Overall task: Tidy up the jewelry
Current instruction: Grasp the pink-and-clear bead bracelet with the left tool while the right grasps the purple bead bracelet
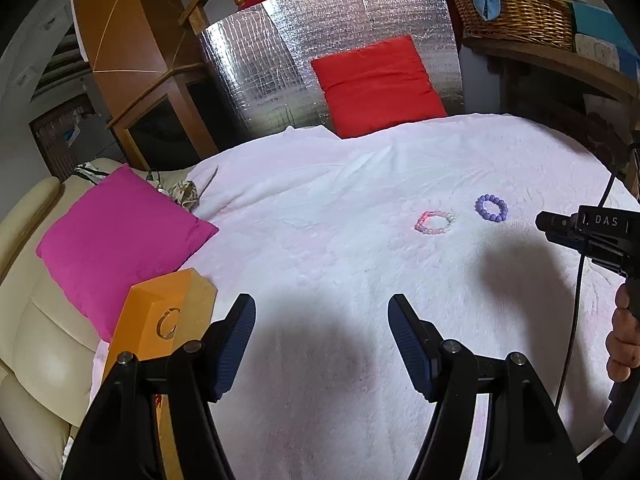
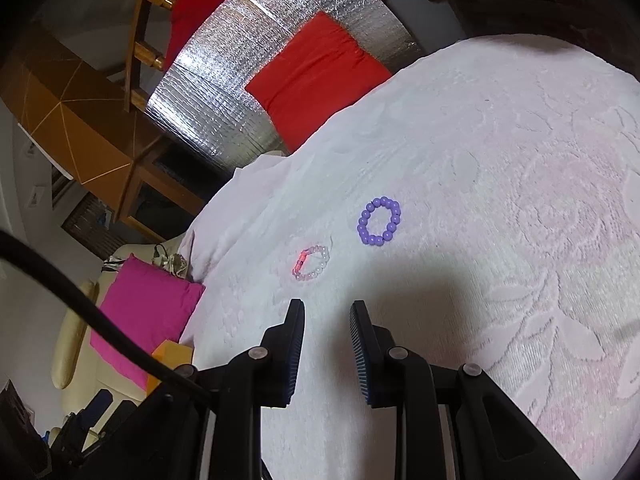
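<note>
Here, a white textured blanket (image 1: pixel 320 208) covers the work surface, and two bead bracelets lie flat on it, close together but not touching. The purple bead bracelet (image 1: pixel 491 208) is a ring of opaque round beads; the pink-and-clear bead bracelet (image 1: pixel 435 222) lies just beside it, on the side nearer the magenta cushion (image 1: pixel 120 240). In the left wrist view, the left gripper (image 1: pixel 322 316) hangs above bare blanket with its fingers set wide apart and nothing between them; both bracelets lie ahead of it and off to its right, well clear of the pads. An orange box (image 1: pixel 156 320) with a gold ring emblem stands at the near left edge of the blanket, just beside the left finger and in front of the magenta cushion. At the right edge of the same view a hand (image 1: pixel 622 340) grips the handle of the other tool, from which a black cable trails down. In the right wrist view, the right gripper (image 2: pixel 327 308) has its fingers drawn to a narrow gap, empty, with the blanket visible between the ribbed pads. The pink-and-clear bracelet (image 2: pixel 311 263) lies just ahead of its left fingertip, and the purple bracelet (image 2: pixel 379 221) a little farther on. A red cushion (image 2: pixel 316 76) leans against a silver foil panel (image 2: pixel 224 92) beyond the far edge of the blanket.
</note>
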`<move>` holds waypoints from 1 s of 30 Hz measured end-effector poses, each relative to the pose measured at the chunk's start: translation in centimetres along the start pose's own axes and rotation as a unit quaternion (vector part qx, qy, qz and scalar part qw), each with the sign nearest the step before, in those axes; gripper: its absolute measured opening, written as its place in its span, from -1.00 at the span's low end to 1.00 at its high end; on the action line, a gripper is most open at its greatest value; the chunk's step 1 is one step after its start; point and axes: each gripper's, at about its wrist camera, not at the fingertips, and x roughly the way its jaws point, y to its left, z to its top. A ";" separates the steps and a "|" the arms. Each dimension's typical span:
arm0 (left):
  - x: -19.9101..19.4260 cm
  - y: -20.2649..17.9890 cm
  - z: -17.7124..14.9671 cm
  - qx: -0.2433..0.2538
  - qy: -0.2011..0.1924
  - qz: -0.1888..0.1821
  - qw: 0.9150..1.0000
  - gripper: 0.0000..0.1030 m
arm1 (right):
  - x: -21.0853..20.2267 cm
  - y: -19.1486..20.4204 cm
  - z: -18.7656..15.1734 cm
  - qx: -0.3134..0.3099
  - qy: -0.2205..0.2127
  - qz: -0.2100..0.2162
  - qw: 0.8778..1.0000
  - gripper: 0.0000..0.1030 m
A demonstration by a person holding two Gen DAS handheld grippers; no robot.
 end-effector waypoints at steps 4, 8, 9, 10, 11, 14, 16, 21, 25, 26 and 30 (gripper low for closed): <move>0.8 -0.6 0.4 0.006 0.002 -0.001 1.000 0.35 | 0.4 -0.1 0.7 0.003 -0.003 0.001 1.000 -0.50; 1.7 -0.9 0.6 0.008 0.009 -0.003 1.000 0.35 | 0.7 -0.5 1.4 0.011 -0.006 0.000 1.000 -0.50; 2.0 -1.0 0.6 0.009 0.011 -0.004 1.000 0.35 | 0.8 -0.7 1.6 0.012 -0.006 -0.001 1.000 -0.50; 2.3 -1.1 0.7 0.010 0.014 -0.005 1.000 0.35 | 0.9 -0.8 1.7 0.013 -0.007 -0.003 1.000 -0.50; 2.7 -1.3 0.7 0.011 0.017 -0.006 1.000 0.35 | 1.1 -1.0 2.0 0.015 -0.008 -0.006 1.000 -0.50; 4.0 -1.7 0.9 0.014 0.026 -0.011 1.000 0.35 | 1.4 -1.8 2.6 0.021 -0.010 -0.016 1.000 -0.50; 5.2 -2.1 1.2 0.014 0.035 -0.019 0.999 0.35 | 1.5 -2.3 3.0 0.025 -0.011 -0.020 0.999 -0.50; 9.5 -2.7 2.2 0.018 0.071 -0.057 0.996 0.35 | 2.5 -3.6 4.0 0.034 -0.008 -0.041 0.999 -0.50; 13.0 -2.9 3.3 0.013 0.095 -0.091 0.991 0.35 | 3.8 -3.5 4.6 0.027 -0.004 -0.049 0.998 -0.49; 13.9 -3.0 3.7 0.011 0.100 -0.102 0.990 0.35 | 4.0 -3.4 4.7 0.023 -0.004 -0.054 0.998 -0.49; 16.2 -3.8 5.1 0.010 0.102 -0.132 0.986 0.35 | 6.2 -2.8 5.0 0.006 0.008 -0.086 0.996 -0.49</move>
